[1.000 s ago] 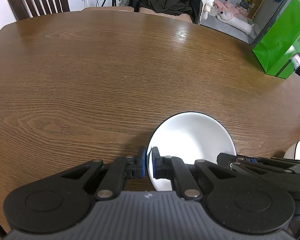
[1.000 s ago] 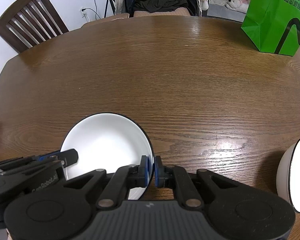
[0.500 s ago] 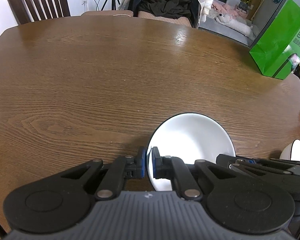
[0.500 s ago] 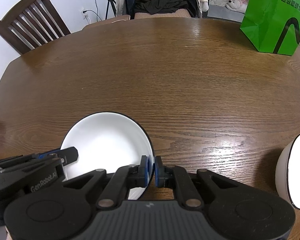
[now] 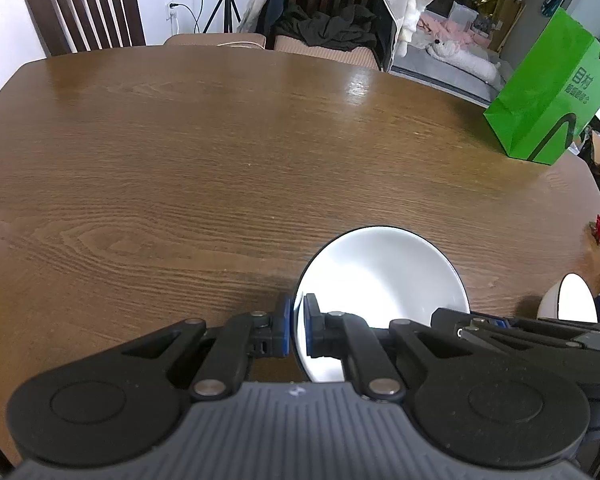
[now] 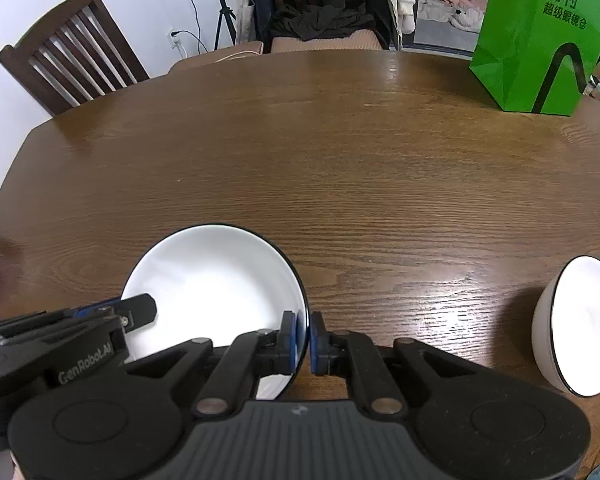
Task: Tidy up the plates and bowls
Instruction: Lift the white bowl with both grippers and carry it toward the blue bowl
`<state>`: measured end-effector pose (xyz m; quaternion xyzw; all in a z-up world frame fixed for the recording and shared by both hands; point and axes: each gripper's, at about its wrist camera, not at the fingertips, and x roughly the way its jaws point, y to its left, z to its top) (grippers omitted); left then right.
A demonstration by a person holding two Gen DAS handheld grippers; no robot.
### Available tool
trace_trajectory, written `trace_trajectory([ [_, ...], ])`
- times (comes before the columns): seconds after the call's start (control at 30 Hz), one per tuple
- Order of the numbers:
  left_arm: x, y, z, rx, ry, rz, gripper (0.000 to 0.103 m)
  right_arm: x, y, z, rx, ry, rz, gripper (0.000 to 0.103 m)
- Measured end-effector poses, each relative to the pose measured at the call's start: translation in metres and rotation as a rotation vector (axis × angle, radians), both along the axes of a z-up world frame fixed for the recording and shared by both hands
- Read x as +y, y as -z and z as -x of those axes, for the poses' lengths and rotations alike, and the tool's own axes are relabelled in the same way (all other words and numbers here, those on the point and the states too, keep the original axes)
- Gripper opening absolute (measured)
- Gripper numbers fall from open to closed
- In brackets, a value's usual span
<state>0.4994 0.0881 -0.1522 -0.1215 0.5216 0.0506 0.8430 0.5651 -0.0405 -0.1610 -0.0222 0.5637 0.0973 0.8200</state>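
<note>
Your round white black-rimmed plate [image 5: 380,276] sits low centre, over the brown wooden table [image 5: 220,160]. Your left gripper [image 5: 297,330] pinches its left rim, your right gripper [image 6: 304,340] its right rim. A white bowl [image 6: 576,328] stands lower right.

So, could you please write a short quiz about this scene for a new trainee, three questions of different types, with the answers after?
1. True or false: both grippers are clamped on the rim of the same white plate.
2. Which object stands at the table's far right corner? A) a kettle B) a green paper bag C) a stack of books
3. Fill in: to the right of the plate, a white ____ is on the table.

Key
1. True: the left gripper grips one side and the right gripper the opposite side.
2. B, the green paper bag.
3. bowl.
</note>
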Motion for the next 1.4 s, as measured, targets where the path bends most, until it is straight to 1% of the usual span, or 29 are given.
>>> trace_trajectory([
  [0.67,0.001,-0.037,0.056,-0.051,-0.03,0.001,0.007,0.001,-0.039,0.057,-0.051,-0.024,-0.013,0.007],
  [1.03,0.007,-0.05,0.087,-0.071,-0.053,-0.001,0.007,0.006,-0.05,0.09,-0.064,-0.046,-0.019,0.007],
  [1.4,0.008,-0.056,0.119,-0.085,-0.063,-0.01,0.007,0.009,-0.056,0.12,-0.074,-0.06,-0.02,0.007],
])
